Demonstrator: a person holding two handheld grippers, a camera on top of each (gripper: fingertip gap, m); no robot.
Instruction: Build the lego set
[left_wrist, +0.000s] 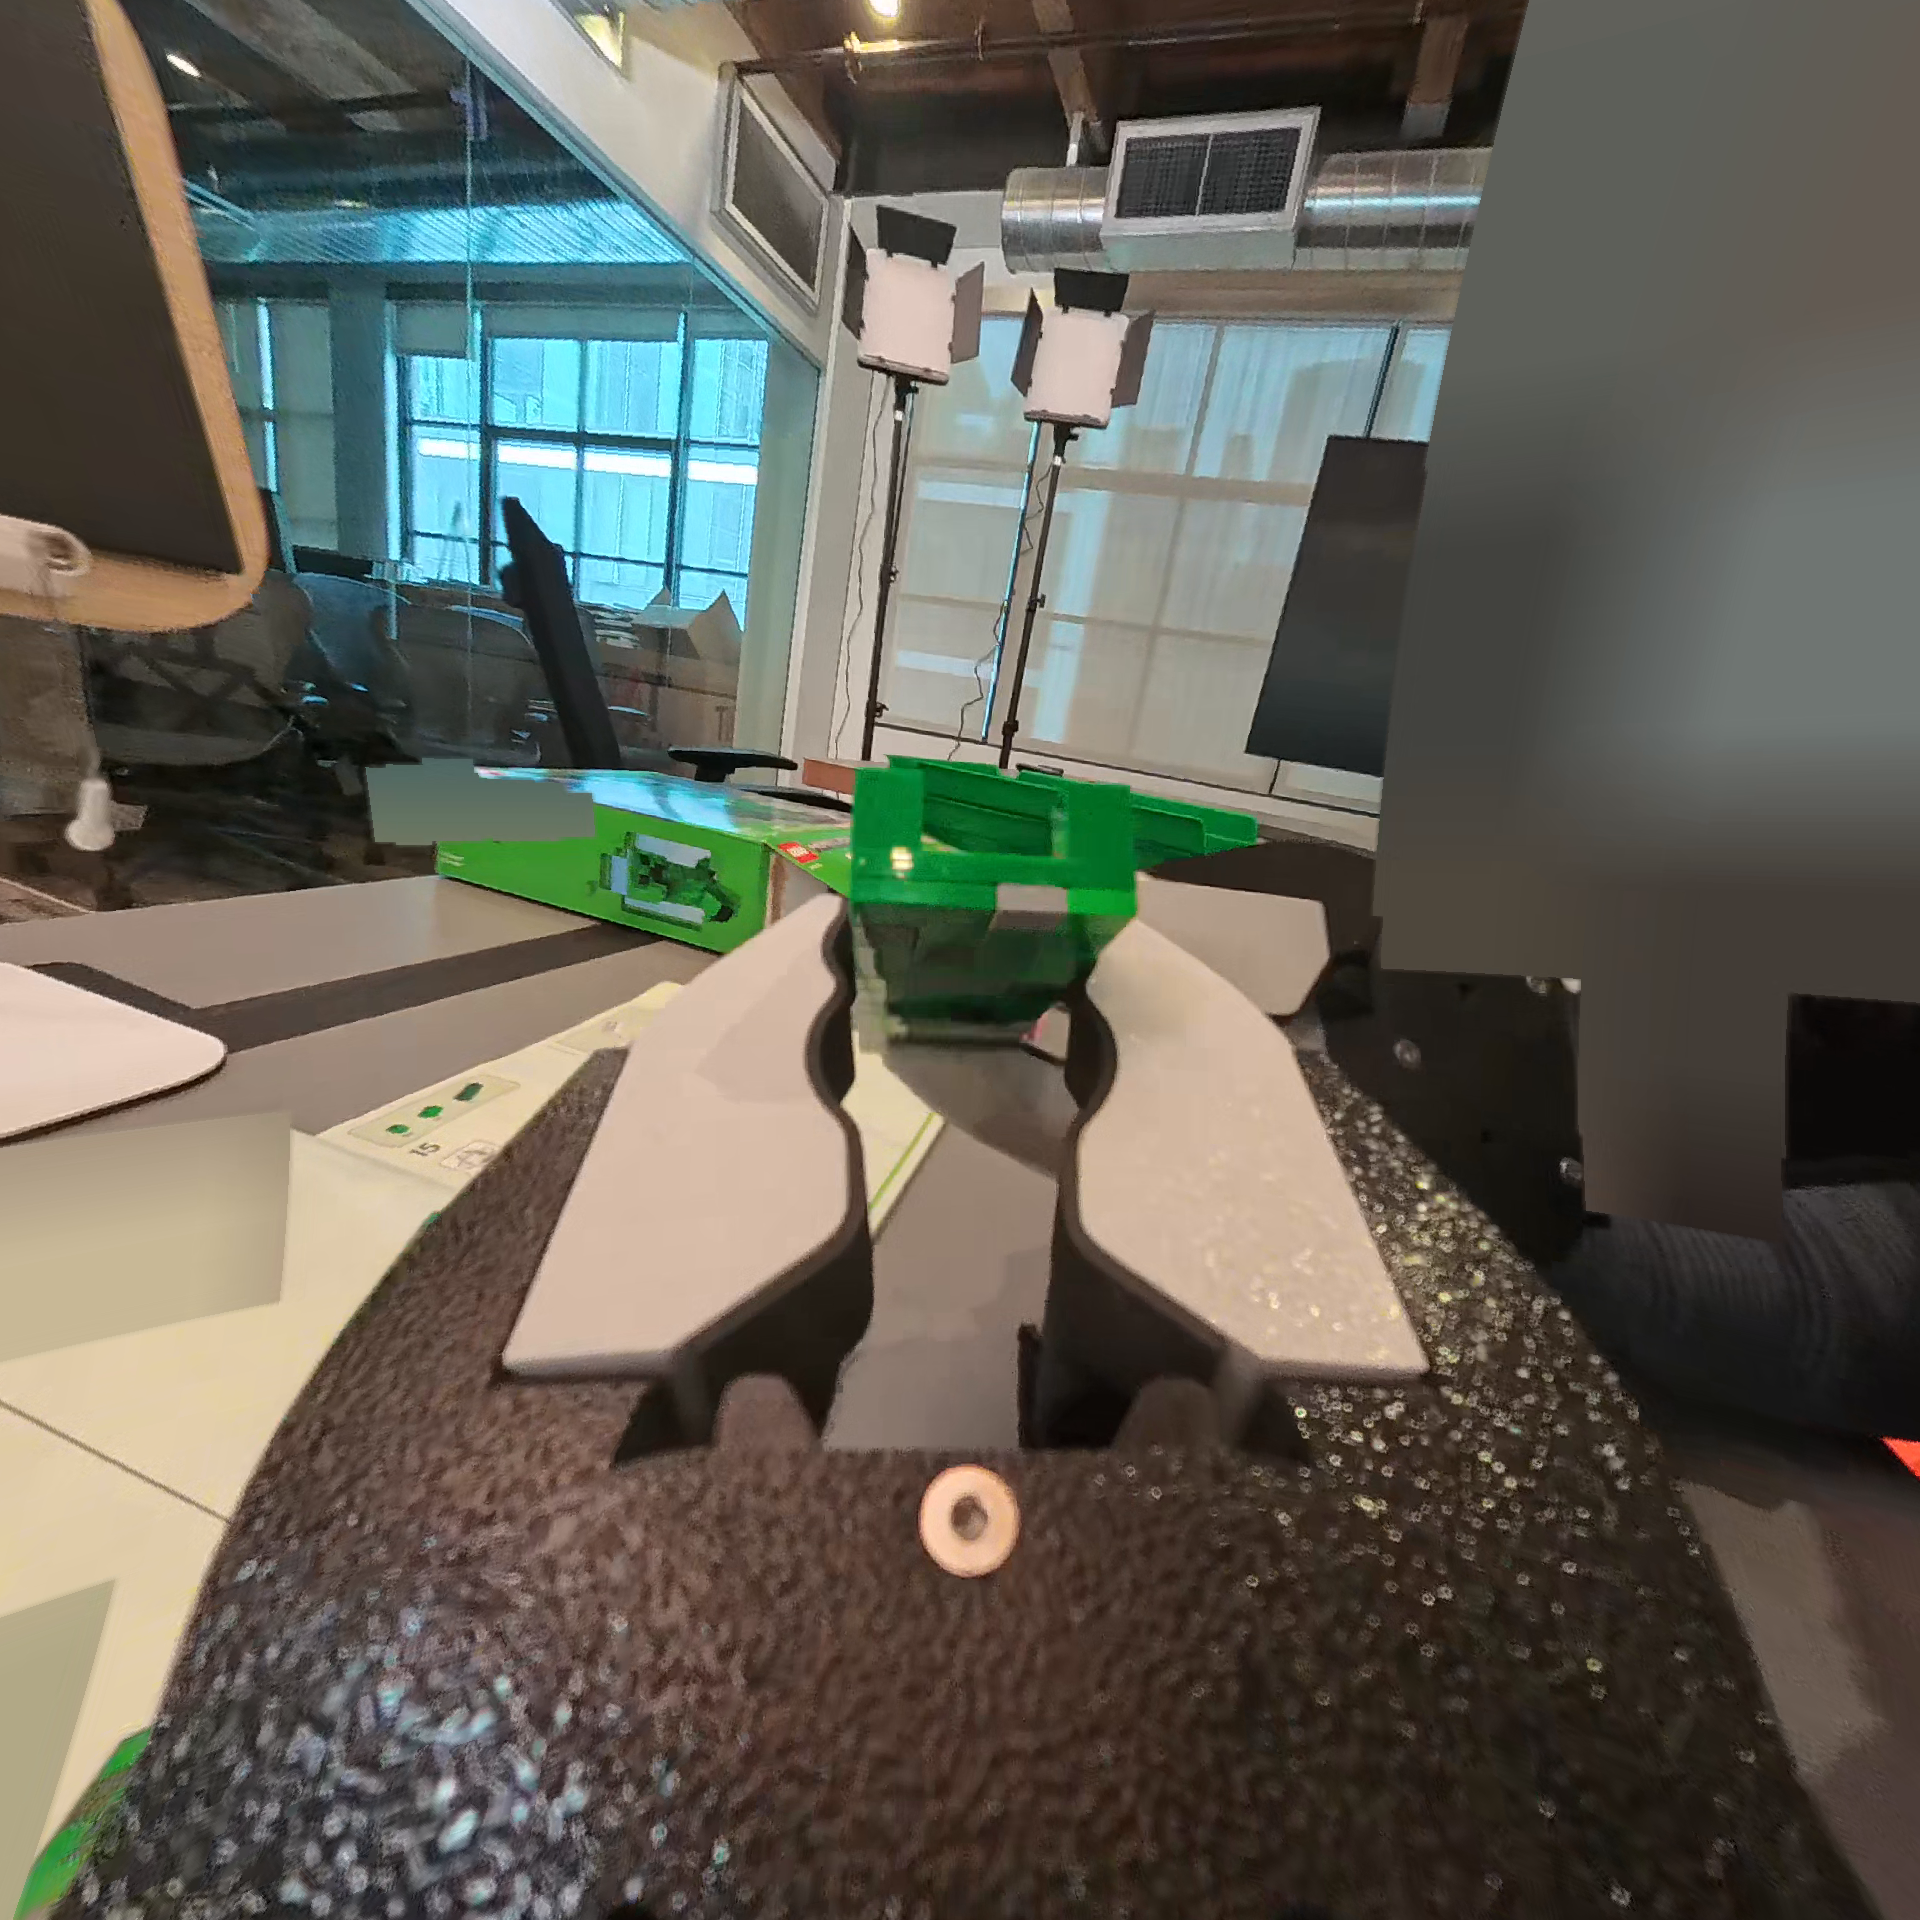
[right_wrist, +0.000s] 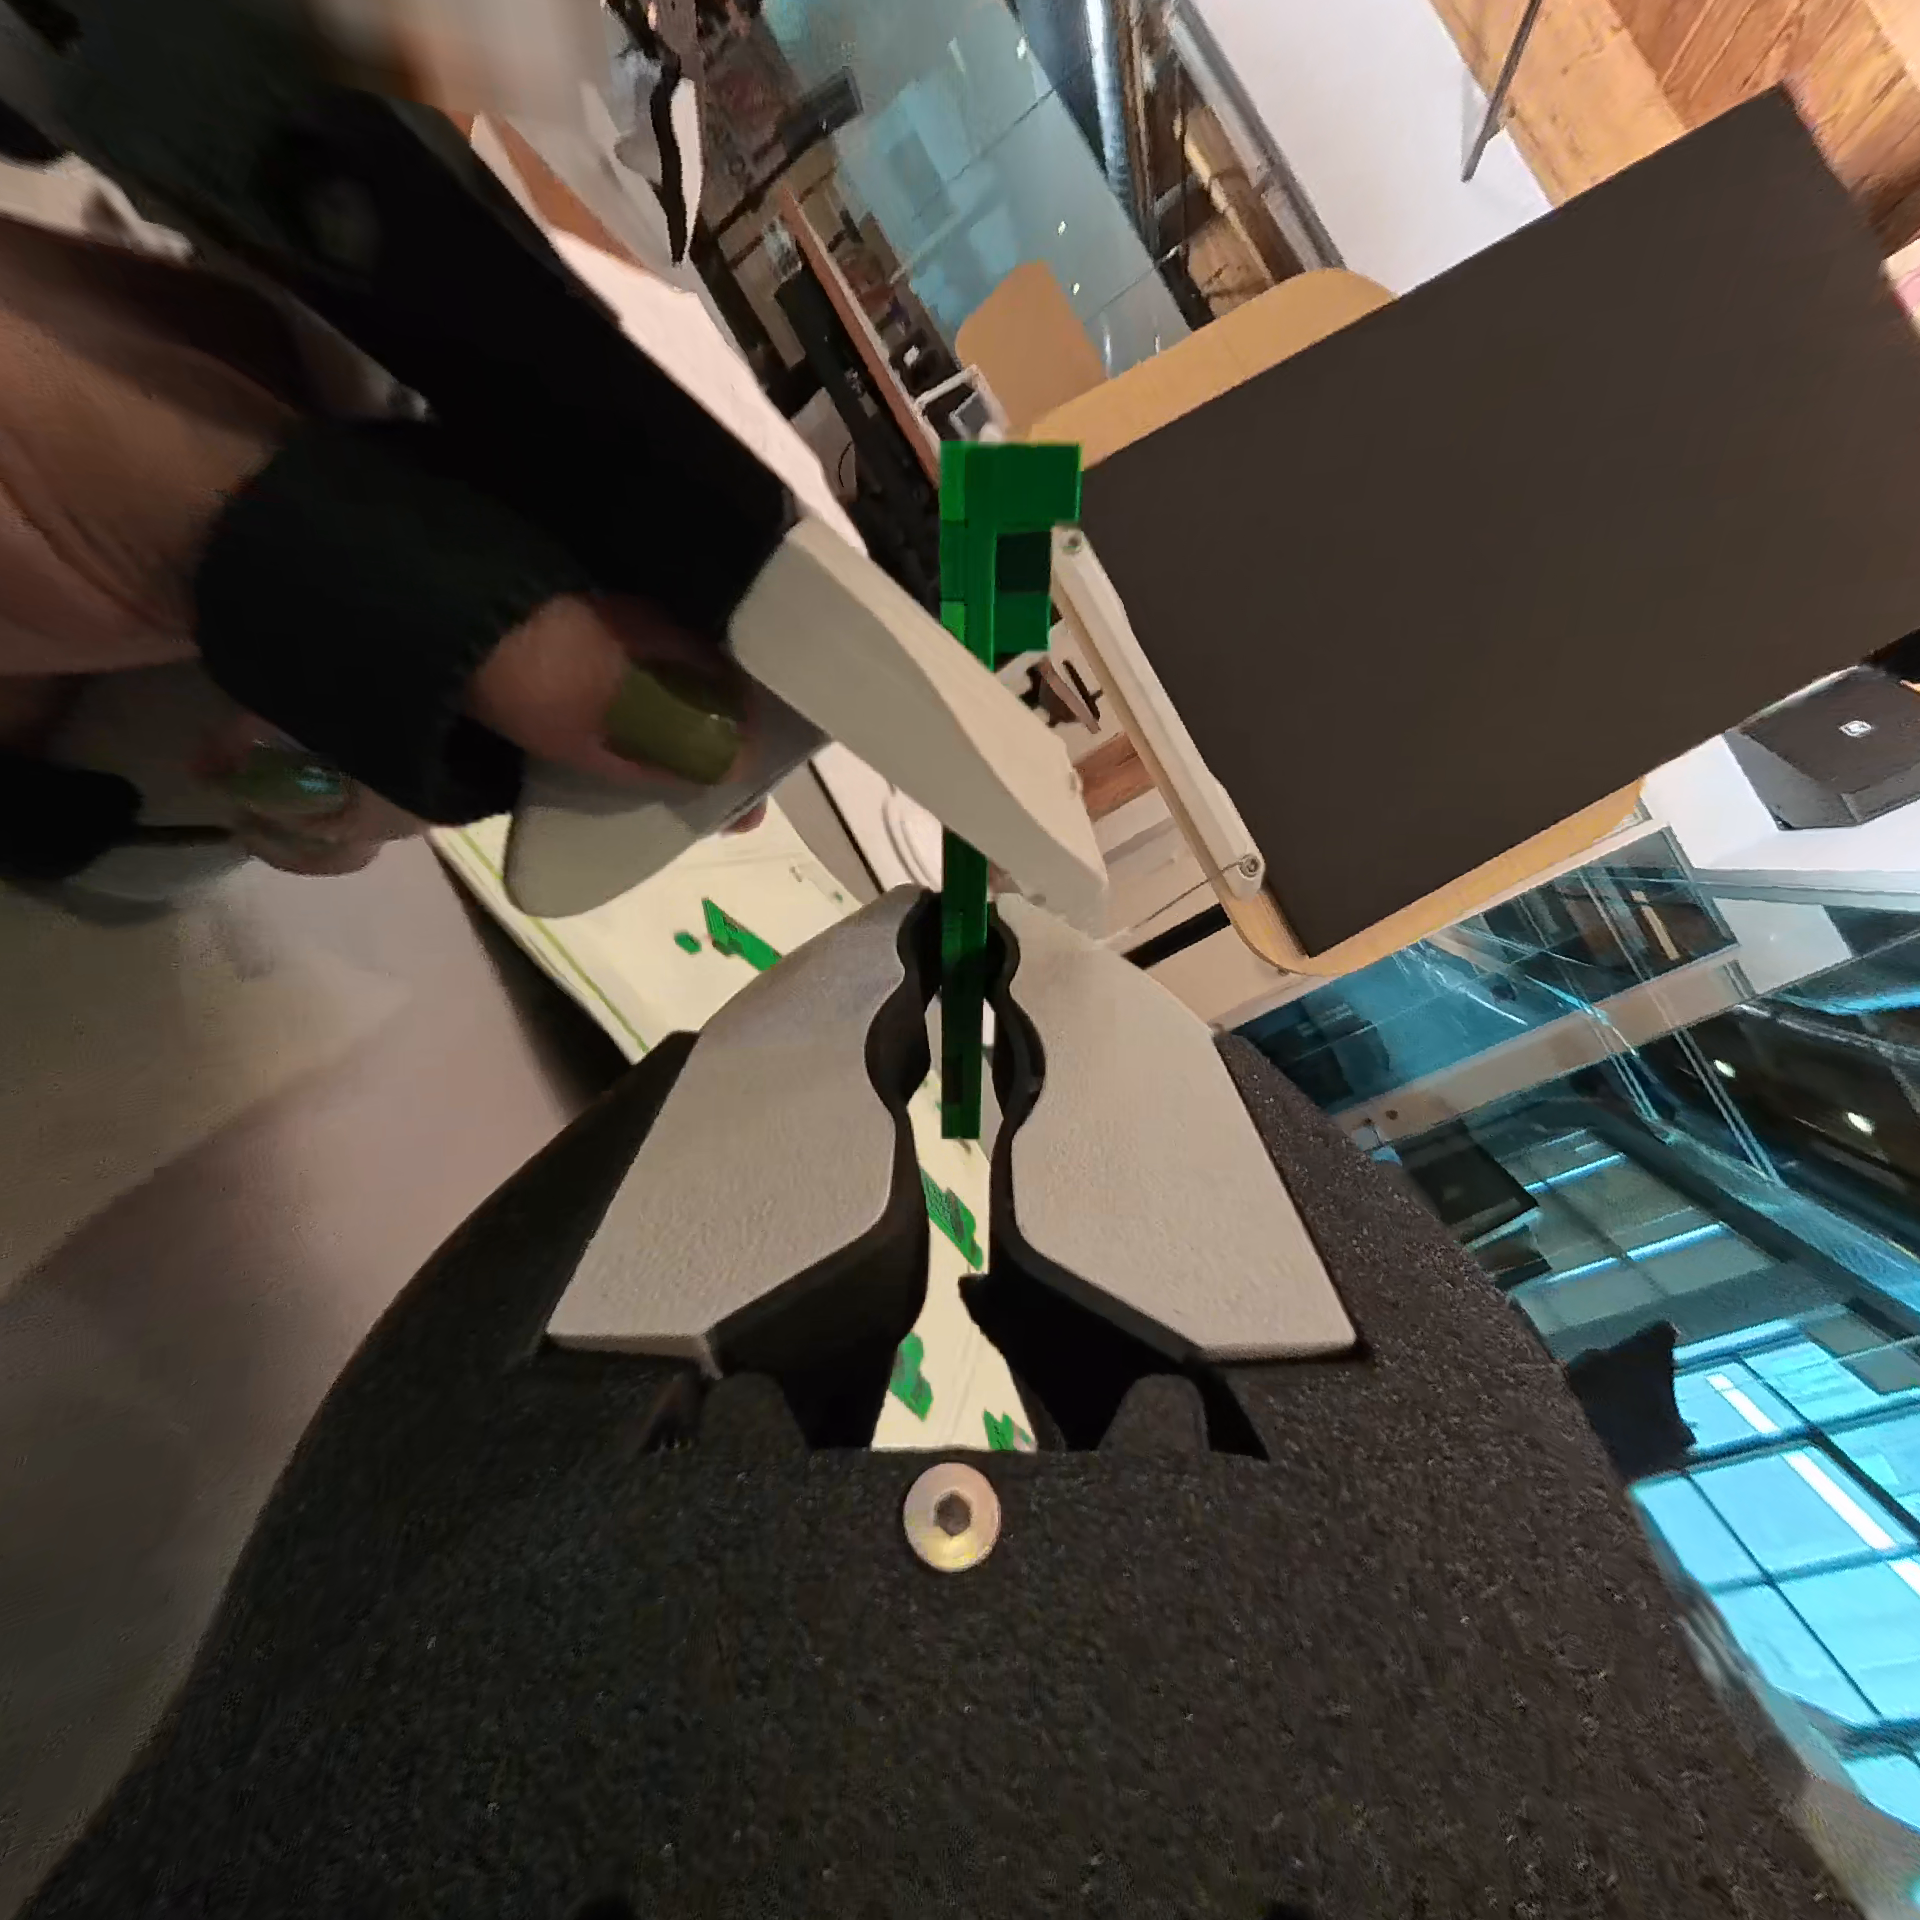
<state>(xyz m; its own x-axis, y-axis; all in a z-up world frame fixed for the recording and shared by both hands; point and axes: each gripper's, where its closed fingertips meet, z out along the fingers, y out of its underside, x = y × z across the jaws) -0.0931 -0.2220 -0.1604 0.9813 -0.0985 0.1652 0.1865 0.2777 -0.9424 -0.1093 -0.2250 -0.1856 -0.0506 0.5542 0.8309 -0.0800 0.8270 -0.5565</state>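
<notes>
The left gripper (left_wrist: 961, 961) holds a green lego build (left_wrist: 987, 894) between its two grey fingers (left_wrist: 748, 1049), up off the table (left_wrist: 312, 935). Its jaws squeeze the build from both sides. Behind the build lies the green lego box (left_wrist: 644, 862) on the table. Near the build, on the left, the open booklet (left_wrist: 447, 1132) lies flat on the table.

In the right wrist view, the right gripper (right_wrist: 954, 971) pinches the same build (right_wrist: 1003, 561) at its thin edge, so it looks like a tall green strip. Its jaws are closed tight on the build. The left gripper (right_wrist: 935, 748) comes in from the left of the build and touches it higher up. A hand (right_wrist: 468, 707) in a black fingerless glove holds that gripper. Under the build lies the booklet (right_wrist: 665, 945). A dark board (right_wrist: 1507, 520) with a wood edge stands right of the build.
</notes>
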